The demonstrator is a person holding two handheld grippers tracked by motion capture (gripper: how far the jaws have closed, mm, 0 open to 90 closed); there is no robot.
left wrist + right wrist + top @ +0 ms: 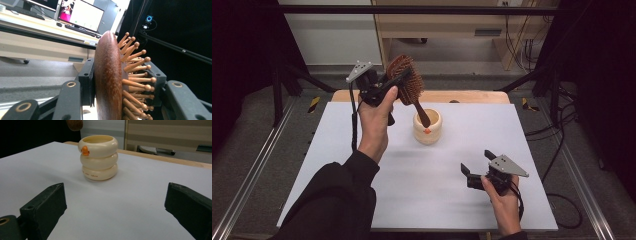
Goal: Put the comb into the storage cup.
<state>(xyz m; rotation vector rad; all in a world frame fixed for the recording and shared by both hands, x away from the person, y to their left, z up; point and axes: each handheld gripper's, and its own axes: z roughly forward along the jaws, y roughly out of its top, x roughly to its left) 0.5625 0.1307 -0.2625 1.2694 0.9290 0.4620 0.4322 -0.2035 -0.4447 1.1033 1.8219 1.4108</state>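
So I'm holding a wooden hairbrush (406, 80) up in the air with my left claw (388, 85), jaws clamped on the oval head, one on the smooth back and one on the bristle side. Its long axis is running diagonally in the high view, head up toward the far left, handle pointing down and right toward the cream pot (427, 127), which is sitting on the white surface (412, 185) near the far edge. Handle tip is hovering right over the pot's mouth; can't really tell whether it's dipping inside or not.

My right claw (477, 167) is sitting low over the near right part of the surface with its jaws spread wide, gripping nothing, and it's aiming at the pot.

Pot's looking like three stacked rings with an orange beak thing near the top. Some tiny orange lettering on the bottom ring, too small to read.
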